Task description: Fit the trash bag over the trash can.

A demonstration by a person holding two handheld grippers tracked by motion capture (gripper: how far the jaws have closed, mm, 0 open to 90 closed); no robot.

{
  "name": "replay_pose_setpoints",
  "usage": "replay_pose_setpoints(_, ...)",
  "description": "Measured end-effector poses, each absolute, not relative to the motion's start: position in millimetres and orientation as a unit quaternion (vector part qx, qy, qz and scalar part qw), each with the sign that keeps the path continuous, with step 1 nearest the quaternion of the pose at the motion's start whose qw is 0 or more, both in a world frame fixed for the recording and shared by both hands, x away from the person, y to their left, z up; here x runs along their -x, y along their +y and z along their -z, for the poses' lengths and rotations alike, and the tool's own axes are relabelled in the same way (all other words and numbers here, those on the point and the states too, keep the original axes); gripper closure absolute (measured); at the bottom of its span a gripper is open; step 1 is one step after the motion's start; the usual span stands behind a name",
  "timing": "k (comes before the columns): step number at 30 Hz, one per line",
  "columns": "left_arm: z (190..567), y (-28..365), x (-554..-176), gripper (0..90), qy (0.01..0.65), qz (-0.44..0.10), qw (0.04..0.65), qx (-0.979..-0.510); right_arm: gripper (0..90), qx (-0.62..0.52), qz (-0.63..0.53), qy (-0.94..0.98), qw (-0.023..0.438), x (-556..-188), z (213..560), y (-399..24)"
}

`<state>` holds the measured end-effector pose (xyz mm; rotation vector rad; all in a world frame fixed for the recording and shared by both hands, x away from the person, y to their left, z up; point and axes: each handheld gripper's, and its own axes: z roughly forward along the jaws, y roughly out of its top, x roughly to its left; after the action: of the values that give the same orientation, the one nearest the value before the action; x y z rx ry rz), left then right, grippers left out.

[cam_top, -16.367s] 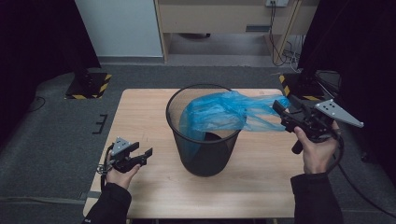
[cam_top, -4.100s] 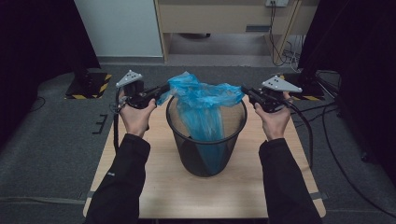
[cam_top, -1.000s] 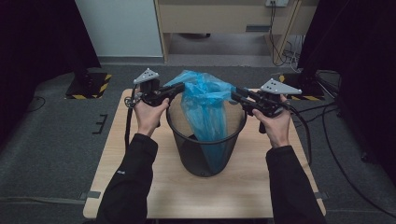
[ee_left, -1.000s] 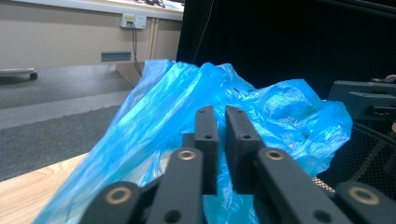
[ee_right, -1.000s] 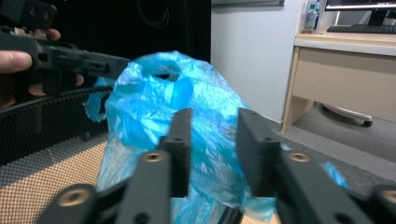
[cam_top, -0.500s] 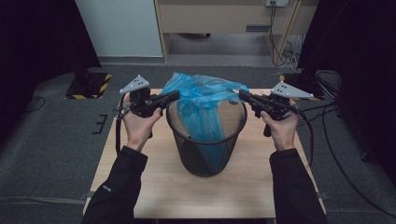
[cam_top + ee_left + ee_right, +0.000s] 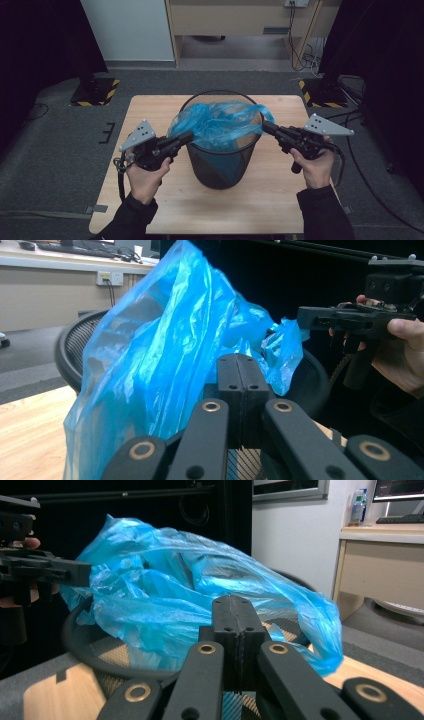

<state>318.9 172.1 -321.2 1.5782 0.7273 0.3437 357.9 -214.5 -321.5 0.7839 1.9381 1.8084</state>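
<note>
At the centre of the high view, a black wire-mesh wastebasket (image 7: 220,150) stands on the pale wooden table (image 7: 150,200) with a crumpled blue plastic bag (image 7: 217,125) bunched across its mouth. The left gripper (image 7: 184,138), at the bag's left edge, and the right gripper (image 7: 266,126), at its right, each have their fingers pressed together on a fold of film. The bag stretches left to right between them, both equally close, its edges lying just inside the rim they must go over.
</note>
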Motion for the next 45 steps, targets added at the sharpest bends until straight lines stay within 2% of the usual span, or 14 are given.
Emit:
replay_pose_setpoints(13, 338.4, 166.4, -295.6, 90.0, 0.319, -0.136, 0.627, -0.697, 90.0, -0.293, -0.625, 0.705, 0.162, -326.6, 331.0, -221.7)
replay_pose_setpoints(21, 354.5, 157.6, -296.7, 90.0, 0.317, -0.130, 0.609, -0.715, 90.0, -0.304, -0.594, 0.731, 0.141, -331.1, 343.4, -215.3)
replay_pose_setpoints(30, 360.2, 157.4, -296.5, 88.6, 0.324, -0.144, 0.602, -0.716, 90.0, -0.321, -0.570, 0.737, 0.172, -333.3, 349.6, -210.4)
replay_pose_setpoints(34, 361.2, 163.7, -295.8, 74.8, 0.338, -0.172, 0.605, -0.700, 89.2, -0.323, -0.567, 0.733, 0.190, -334.5, 352.6, -208.2)
replay_pose_setpoints(35, 360.3, 165.5, -294.3, 67.8, 0.340, -0.180, 0.607, -0.695, 86.6, -0.324, -0.569, 0.731, 0.190, -334.6, 352.3, -208.9)
replay_pose_setpoints(39, 350.9, 176.8, -287.1, 54.1, 0.340, -0.206, 0.625, -0.672, 77.1, -0.311, -0.594, 0.717, 0.192, -333.2, 346.6, -214.8)
replay_pose_setpoints(45, 334.3, 194.5, -284.4, 43.4, 0.343, -0.249, 0.641, -0.641, 56.8, -0.298, -0.634, 0.677, 0.224, -329.1, 333.2, -220.2)
